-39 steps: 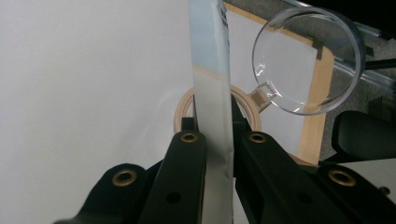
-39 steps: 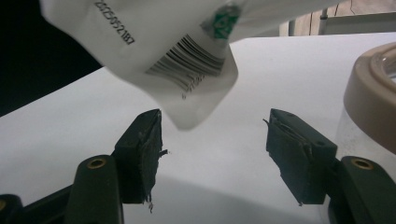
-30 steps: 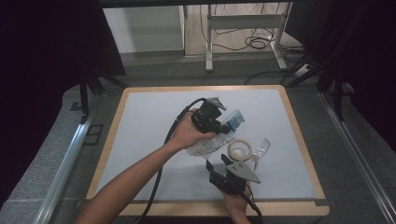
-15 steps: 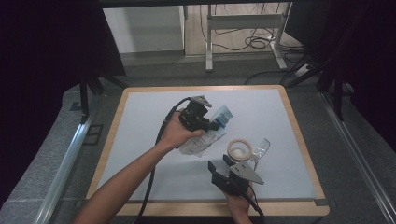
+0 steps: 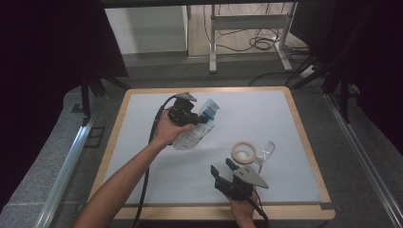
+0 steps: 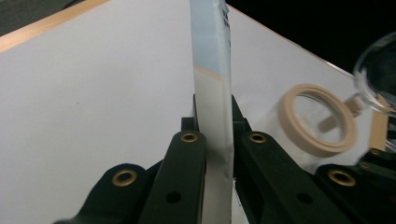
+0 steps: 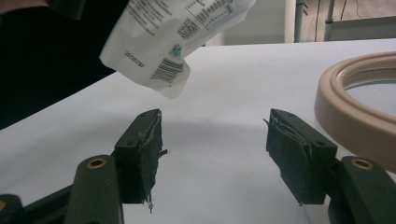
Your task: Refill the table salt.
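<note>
Left gripper point(image 5: 202, 118) clamps pouch point(image 5: 192, 135); right gripper point(image 5: 222, 169) wide, empty, near tape ring point(image 5: 244, 152), prob. glass point(image 5: 266, 151) beside.

- A beige tape ring point(image 5: 244, 151) lies flat on the white table top point(image 5: 266, 118), toward the right edge and closer to the near edge than the far one.
- A clear stemmed glass point(image 5: 266, 151) lies on its side just beside the ring, on the side nearer the right edge; whether the two touch cannot be told.
- The table top has a light wooden rim point(image 5: 204, 90) all round.
- Beyond the far edge, a pale metal frame point(image 5: 247, 23) stands on the floor, with black cables point(image 5: 259, 43) coiled near its feet.
- Grey padded flooring point(image 5: 57, 156) and a metal rail point(image 5: 66, 161) run along the left edge.
</note>
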`<state>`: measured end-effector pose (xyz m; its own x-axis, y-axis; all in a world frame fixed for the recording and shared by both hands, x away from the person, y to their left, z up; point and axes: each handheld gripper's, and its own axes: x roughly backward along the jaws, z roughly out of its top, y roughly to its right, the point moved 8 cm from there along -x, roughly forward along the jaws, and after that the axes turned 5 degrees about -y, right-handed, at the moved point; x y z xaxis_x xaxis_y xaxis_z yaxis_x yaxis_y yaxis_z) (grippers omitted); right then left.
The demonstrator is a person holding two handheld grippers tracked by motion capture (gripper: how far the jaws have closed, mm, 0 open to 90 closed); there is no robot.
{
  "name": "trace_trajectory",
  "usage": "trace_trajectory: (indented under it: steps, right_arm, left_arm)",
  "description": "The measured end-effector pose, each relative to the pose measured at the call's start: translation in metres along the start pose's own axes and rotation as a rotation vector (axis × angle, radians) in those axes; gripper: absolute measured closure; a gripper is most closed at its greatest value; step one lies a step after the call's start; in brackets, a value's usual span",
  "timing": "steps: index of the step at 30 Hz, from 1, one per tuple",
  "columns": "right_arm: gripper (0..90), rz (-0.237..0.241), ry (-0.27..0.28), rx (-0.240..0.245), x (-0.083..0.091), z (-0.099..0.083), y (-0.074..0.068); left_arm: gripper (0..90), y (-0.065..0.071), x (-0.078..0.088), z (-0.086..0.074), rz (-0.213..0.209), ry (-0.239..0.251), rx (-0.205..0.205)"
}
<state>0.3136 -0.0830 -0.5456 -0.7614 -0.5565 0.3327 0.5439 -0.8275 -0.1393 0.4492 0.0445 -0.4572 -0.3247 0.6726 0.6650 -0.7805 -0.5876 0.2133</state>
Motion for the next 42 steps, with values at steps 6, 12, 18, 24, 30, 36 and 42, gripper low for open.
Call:
trace_trajectory:
  steps: [6,12,18,24,30,36,42]
  right_arm:
    - [36.8,0.011,-0.004,0.002,0.0,-0.001,-0.003]
    - [36.9,0.016,-0.008,-0.002,0.0,-0.002,-0.003]
    - [36.8,0.021,-0.008,-0.002,0.0,-0.002,-0.004]
    - [36.8,0.028,-0.013,-0.005,0.001,-0.003,-0.004]
    - [36.9,0.031,-0.01,-0.007,0.001,-0.003,-0.006]
    - [36.9,0.036,-0.014,-0.003,0.0,-0.004,-0.007]
    - [36.9,0.038,-0.013,0.0,0.001,-0.004,-0.009]
  left_arm:
    - [90.0,-0.025,-0.002,-0.005,0.037,0.032,0.031]
    - [90.0,-0.045,-0.002,-0.005,0.068,0.063,0.04]
    - [90.0,-0.067,-0.008,-0.01,0.1,0.087,0.063]
    - [90.0,-0.086,-0.007,-0.015,0.139,0.12,0.076]
    - [90.0,-0.097,-0.005,-0.023,0.167,0.151,0.084]
    - [90.0,-0.104,-0.002,-0.037,0.185,0.151,0.098]
    - [89.9,-0.109,0.011,-0.049,0.194,0.181,0.105]
